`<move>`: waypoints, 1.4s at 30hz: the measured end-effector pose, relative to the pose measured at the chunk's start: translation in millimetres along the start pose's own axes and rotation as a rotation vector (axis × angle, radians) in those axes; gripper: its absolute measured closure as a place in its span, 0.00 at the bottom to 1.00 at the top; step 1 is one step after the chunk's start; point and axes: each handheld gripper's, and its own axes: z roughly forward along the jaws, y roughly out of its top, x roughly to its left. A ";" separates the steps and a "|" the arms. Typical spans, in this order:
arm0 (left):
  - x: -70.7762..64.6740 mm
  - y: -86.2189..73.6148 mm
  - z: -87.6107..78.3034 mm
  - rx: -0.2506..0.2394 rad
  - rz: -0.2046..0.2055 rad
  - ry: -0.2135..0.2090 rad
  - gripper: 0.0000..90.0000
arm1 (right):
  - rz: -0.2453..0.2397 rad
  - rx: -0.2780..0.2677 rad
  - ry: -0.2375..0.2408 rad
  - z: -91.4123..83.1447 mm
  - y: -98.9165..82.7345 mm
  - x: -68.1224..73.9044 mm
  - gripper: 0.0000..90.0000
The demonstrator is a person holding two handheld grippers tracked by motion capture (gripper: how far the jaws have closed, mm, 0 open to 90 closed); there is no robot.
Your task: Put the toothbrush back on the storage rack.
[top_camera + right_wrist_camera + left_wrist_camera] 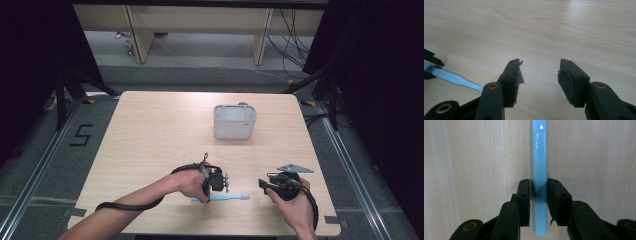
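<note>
A light blue toothbrush (pixel 222 198) lies flat near the table's front edge, its white head pointing right. My left gripper (pixel 218 189) points down over its handle. In the left gripper view the handle (pixel 540 157) runs between the two pads (pixel 539 187); the right pad sits against it and a thin dark gap shows at the left pad. My right gripper (pixel 263 184) hovers to the right of the brush, open and empty (pixel 539 67). The brush handle (pixel 456 80) shows at the left of the right gripper view.
A grey-white rectangular container (pixel 234 122) stands at the middle of the far half of the wooden table (pixel 150 135). Both forearms come in from the front edge, each gripper trailing a black cable.
</note>
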 end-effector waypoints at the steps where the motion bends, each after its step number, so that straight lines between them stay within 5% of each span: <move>1: 0.0 0.0 0.0 0.000 0.000 0.000 0.81 | 0.000 0.000 0.000 0.0 0.0 0.0 0.58; 11: -4.5 2.2 -0.4 0.031 0.014 0.006 0.87 | 0.007 -0.020 0.020 0.4 -0.4 -0.6 0.58; 13: -4.4 2.2 -0.4 0.030 0.016 0.006 0.87 | -0.036 -0.013 0.002 -1.1 0.3 -4.0 0.58; 16: -3.7 1.6 -0.6 0.030 0.016 -0.001 0.87 | 0.010 -0.019 0.020 0.8 -0.8 -1.5 0.58; 42: -3.5 -7.1 -10.2 -0.041 0.022 0.029 0.87 | -0.009 -0.008 -0.005 1.0 -1.1 -3.3 0.58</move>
